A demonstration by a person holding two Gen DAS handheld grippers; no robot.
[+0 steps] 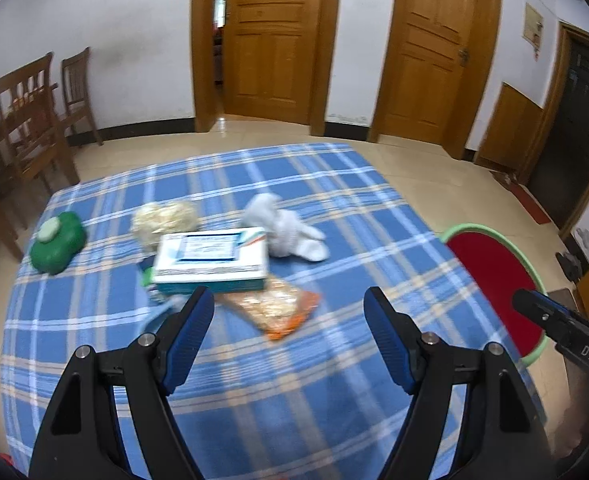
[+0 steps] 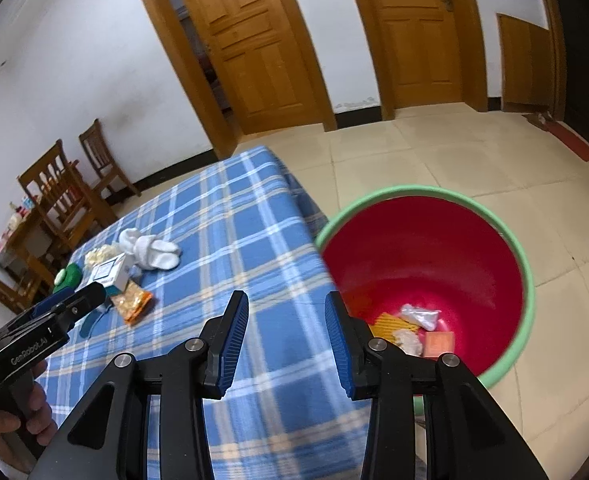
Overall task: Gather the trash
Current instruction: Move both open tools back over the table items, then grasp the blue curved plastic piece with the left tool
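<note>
Both the left hand-held gripper (image 1: 288, 300) and right hand-held gripper (image 2: 286, 304) gape wide, empty, above the blue plaid-clothed counter (image 1: 334, 216); the red green-rimmed plastic bin (image 2: 434, 248) stands right.

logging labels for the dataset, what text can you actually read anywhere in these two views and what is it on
"GenRobot.AI" on the body of the left gripper, seen from the right wrist.
"DAS", cut off at the frame edge, on the body of the right gripper, seen from the left wrist.
The box on the table has printing, too blurred to read.
The wall notice by the dark door: too small to read.
</note>
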